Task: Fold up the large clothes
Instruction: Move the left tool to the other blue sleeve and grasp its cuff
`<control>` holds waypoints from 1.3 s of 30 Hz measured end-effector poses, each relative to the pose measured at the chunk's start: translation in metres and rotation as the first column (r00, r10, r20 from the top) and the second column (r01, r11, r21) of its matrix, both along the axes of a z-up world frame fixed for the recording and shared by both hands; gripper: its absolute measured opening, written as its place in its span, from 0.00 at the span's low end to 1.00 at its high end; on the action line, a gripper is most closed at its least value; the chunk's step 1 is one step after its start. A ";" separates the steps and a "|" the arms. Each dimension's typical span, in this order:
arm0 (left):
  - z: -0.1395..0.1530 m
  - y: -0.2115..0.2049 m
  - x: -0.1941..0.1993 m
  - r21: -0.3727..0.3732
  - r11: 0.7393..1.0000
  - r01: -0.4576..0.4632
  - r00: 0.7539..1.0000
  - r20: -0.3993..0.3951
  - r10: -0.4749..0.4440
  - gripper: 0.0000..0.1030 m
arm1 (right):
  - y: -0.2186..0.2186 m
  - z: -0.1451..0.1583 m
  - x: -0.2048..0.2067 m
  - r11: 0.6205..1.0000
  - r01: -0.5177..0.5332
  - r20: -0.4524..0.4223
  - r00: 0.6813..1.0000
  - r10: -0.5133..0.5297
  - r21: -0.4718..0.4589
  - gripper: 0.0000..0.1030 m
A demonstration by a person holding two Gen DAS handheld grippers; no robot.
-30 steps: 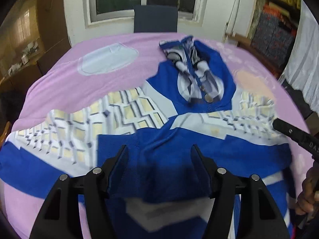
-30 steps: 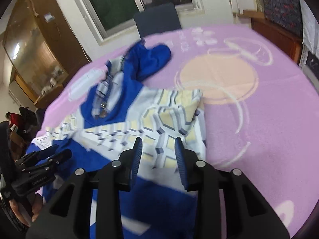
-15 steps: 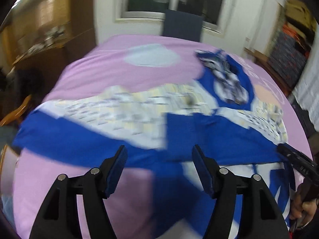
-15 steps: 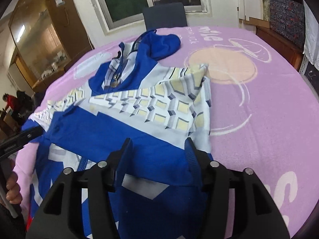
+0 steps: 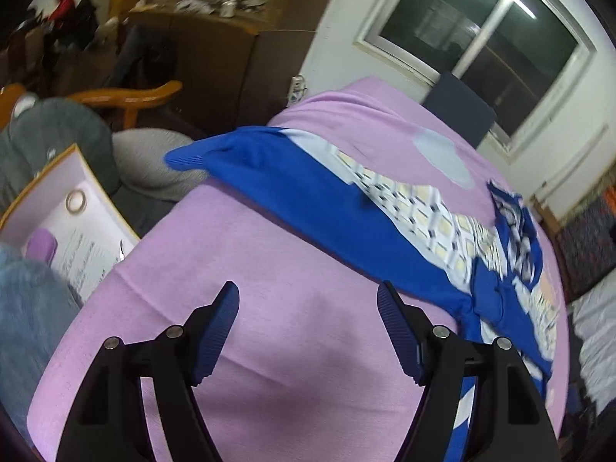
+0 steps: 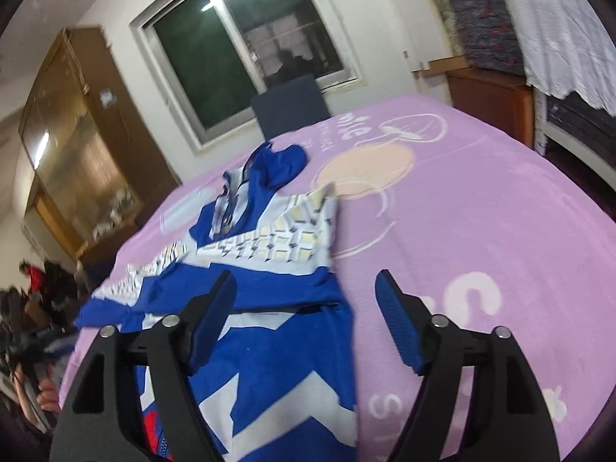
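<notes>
Left wrist view had the left tool [image 5: 308, 331] sitting at the bottom of the frame, its jaws wide and still spreading, with nothing between the blue ribbed pads [image 5: 215, 331] except bare pink fleece blanket [image 5: 246, 238]. The big blue and white zip-up jacket with the yellow checker pattern [image 5: 346, 211] ran diagonally from the middle left of that frame down to the lower right, one blue sleeve [image 5: 215, 154] stretched out so its cuff reached the blanket's edge. Off to the left there was a white printed box [image 5: 77, 231] and an orange wooden chair [image 5: 134, 96], both pretty blurry.

Right wrist view showed the right tool [image 6: 306, 323] at the bottom too, jaws also opening up and gripping nothing. The jacket's blue body lay under the left pad and in the gap, while the right pad hung over plain blanket. The collar end [image 6: 277, 161] pointed toward the top centre, near a dark blue chair back [image 6: 288, 104] below the window [image 6: 246, 46]. A hand [image 6: 48, 396] showed at the lower left edge, too smeared to tell much.
</notes>
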State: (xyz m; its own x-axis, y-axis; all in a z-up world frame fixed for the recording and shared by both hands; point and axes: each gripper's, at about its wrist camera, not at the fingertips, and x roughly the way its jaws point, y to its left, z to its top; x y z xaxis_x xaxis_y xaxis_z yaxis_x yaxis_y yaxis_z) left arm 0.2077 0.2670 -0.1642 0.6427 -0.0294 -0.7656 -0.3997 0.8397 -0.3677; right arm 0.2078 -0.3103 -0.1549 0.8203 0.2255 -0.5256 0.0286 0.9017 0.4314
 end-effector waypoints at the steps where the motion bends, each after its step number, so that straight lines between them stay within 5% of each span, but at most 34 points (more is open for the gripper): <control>1: -0.001 0.006 -0.002 -0.021 1.000 -0.011 1.000 0.005 0.011 0.72 | -0.003 -0.002 0.001 1.000 0.001 -0.008 1.000 0.000 0.018 0.72; 12: -0.010 0.039 0.007 -0.163 0.985 -0.055 0.997 0.052 0.064 0.72 | 0.002 -0.005 0.005 1.000 -0.014 -0.023 1.000 0.014 0.019 0.73; 20: -0.020 0.049 0.028 -0.352 0.936 -0.032 0.994 0.085 0.066 0.72 | -0.001 -0.016 0.014 0.999 -0.008 -0.081 0.997 0.012 0.054 0.74; 30: -0.016 0.043 0.067 -0.282 0.957 -0.069 0.989 0.108 0.103 0.71 | -0.003 -0.020 0.021 0.998 -0.007 -0.099 0.995 0.013 0.055 0.75; 33: -0.015 0.046 0.071 -0.247 0.964 -0.101 0.985 0.108 0.131 0.54 | -0.003 -0.021 0.022 0.999 -0.009 -0.102 0.995 0.014 0.052 0.75; 34: -0.015 0.046 0.073 -0.221 0.969 -0.111 0.986 0.095 0.135 0.39 | -0.003 -0.021 0.023 0.999 -0.011 -0.103 0.994 0.017 0.052 0.75; 35: -0.017 0.046 0.076 -0.209 0.972 -0.112 0.988 0.084 0.131 0.10 | -0.003 -0.021 0.024 0.999 -0.013 -0.106 0.994 0.018 0.051 0.75; 36: -0.018 0.047 0.079 -0.206 0.973 -0.106 0.990 0.071 0.123 0.02 | -0.003 -0.022 0.024 0.999 -0.015 -0.107 0.994 0.021 0.052 0.75; 39: -0.016 0.045 0.083 -0.170 0.981 -0.094 0.993 0.055 0.105 0.03 | -0.004 -0.022 0.025 0.998 -0.022 -0.109 0.994 0.028 0.061 0.75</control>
